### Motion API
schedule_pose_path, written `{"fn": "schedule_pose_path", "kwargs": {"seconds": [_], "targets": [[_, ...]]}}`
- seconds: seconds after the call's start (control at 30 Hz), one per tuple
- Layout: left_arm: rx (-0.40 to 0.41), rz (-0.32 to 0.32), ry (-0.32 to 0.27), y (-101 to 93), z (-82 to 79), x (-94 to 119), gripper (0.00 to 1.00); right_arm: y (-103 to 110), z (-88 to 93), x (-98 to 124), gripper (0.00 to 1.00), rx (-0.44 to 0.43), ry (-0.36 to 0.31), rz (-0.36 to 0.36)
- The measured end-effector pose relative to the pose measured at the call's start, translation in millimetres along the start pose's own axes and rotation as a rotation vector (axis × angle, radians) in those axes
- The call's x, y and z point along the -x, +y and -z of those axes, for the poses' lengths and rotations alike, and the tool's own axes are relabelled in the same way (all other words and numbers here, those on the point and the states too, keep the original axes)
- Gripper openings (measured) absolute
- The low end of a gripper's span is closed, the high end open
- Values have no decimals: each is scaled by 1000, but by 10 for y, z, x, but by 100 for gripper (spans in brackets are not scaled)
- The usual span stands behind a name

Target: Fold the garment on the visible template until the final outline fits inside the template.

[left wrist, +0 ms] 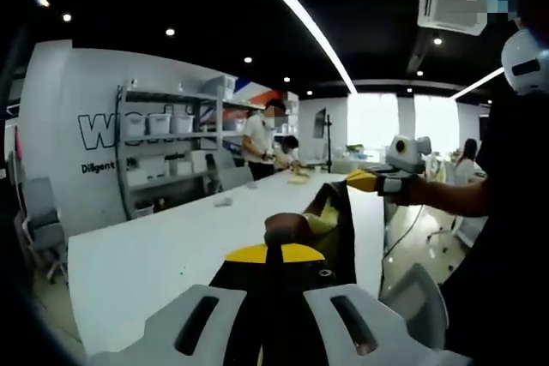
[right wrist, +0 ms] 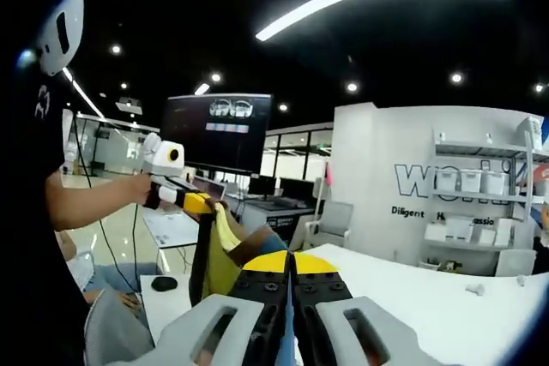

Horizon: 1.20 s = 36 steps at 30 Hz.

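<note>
Above the long white table (left wrist: 154,255), we hold one black-and-yellow garment (left wrist: 330,220) lifted and stretched between both tools. Left gripper (left wrist: 273,256): jaws pressed together, pinching one edge of the fabric. Right gripper (right wrist: 292,265): jaws likewise closed on the cloth. Behind, a shelving unit (left wrist: 167,147) with white bins stands against the wall.

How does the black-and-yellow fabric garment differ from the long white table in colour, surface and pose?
The black-and-yellow fabric garment is dark and creased; the long white table is pale and smooth. The garment hangs stretched between the left tool and right tool, both shut on it; the table lies flat beneath.
</note>
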<state>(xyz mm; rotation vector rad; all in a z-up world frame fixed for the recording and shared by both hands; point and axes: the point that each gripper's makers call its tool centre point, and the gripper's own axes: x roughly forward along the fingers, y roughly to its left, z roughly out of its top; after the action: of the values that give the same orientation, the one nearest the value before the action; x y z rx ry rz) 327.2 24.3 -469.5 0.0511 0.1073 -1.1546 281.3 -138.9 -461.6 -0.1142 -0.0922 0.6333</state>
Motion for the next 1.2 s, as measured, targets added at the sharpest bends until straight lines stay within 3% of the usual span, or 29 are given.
{"fn": "schedule_pose_path", "kwargs": {"seconds": [0.4,0.77,1.2], "targets": [[2,-68,12,464,118,-321,1,-381,245,-346,0,27,34,53],[14,-103,38,775,257,-603,1,-742,566,-587,0,61,85,93],[42,-154,86,1081,639,-884,1,-1026,1073,-801,0,76,175,136]]}}
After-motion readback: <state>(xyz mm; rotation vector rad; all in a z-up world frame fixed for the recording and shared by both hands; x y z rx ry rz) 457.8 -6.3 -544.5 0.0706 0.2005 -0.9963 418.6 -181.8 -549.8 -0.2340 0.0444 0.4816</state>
